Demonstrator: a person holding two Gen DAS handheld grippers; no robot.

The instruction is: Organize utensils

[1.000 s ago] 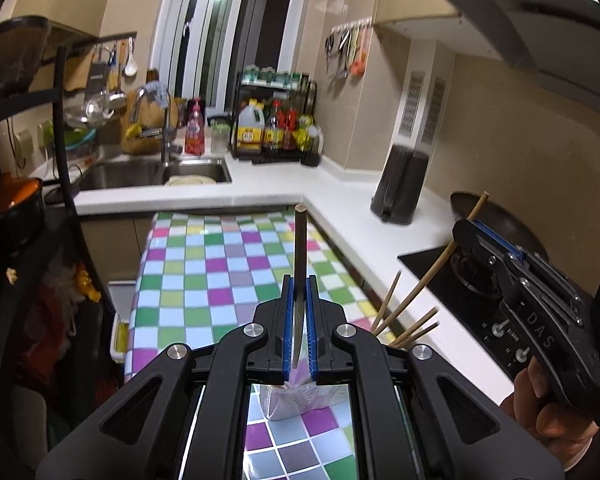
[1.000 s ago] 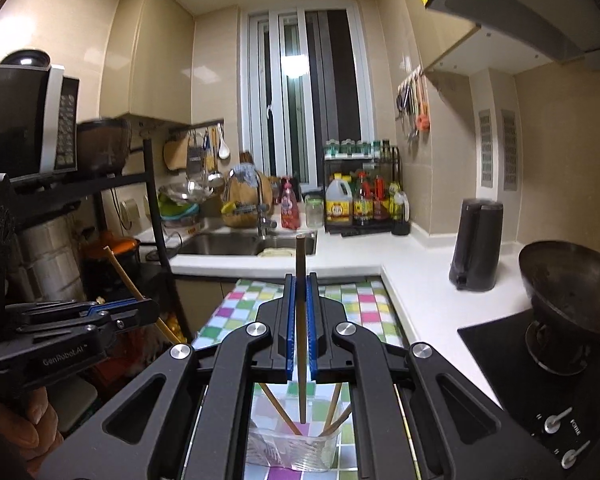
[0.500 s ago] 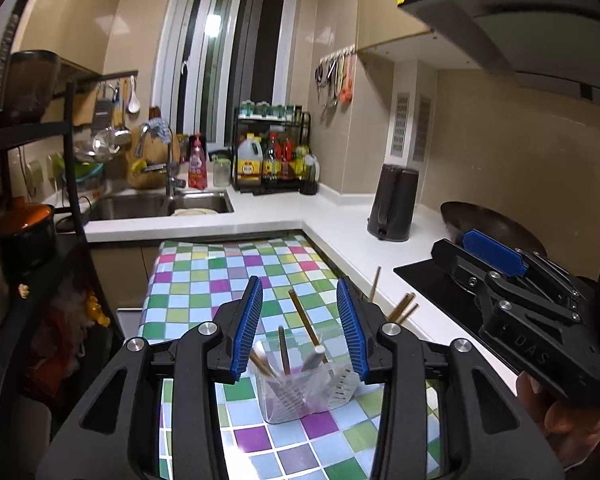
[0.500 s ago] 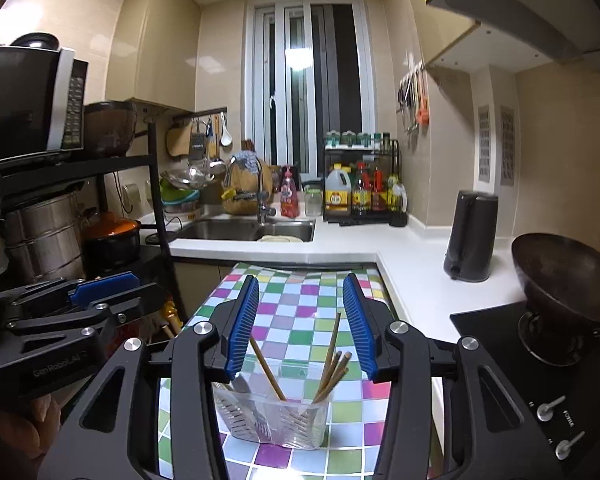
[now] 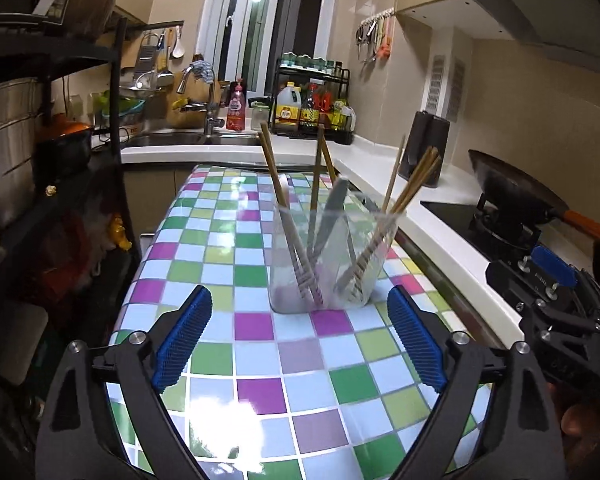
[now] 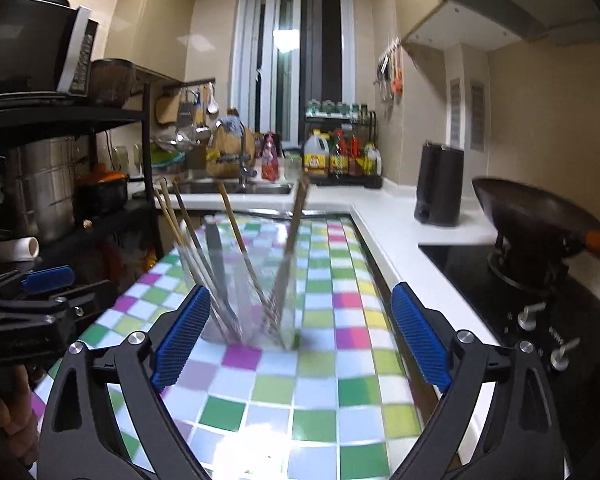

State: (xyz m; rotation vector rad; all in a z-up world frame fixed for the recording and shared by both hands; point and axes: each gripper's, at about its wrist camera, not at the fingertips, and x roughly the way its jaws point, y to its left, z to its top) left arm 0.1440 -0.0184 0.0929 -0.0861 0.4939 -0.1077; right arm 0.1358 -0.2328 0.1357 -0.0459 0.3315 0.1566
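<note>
A clear plastic holder [image 5: 328, 264] stands on the checked table [image 5: 260, 364], with several wooden chopsticks [image 5: 274, 176] and a grey utensil [image 5: 334, 208] leaning in it. My left gripper [image 5: 299, 300] hangs low over the table just short of the holder, its jaws opening wide with nothing between them. In the right wrist view the holder [image 6: 252, 300] is blurred and sits just beyond the fingertips. My right gripper [image 6: 300, 294] also has its jaws opening, with nothing between the pads. Each gripper shows in the other's view: the right gripper [image 5: 552, 292] and the left gripper [image 6: 40, 296], each in a hand.
A dark wok [image 5: 516, 196] sits on the black hob [image 5: 460, 220] to the right, past a white counter with a black kettle [image 5: 428, 148]. A black shelf rack [image 5: 60, 120] with pots stands at the left. The sink [image 5: 180, 140] and bottle rack [image 5: 312, 108] lie beyond.
Each gripper was shut on an upright chopstick; both have opened wide and let go, and the chopsticks now stand in the holder. Both grippers have sunk toward the table.
</note>
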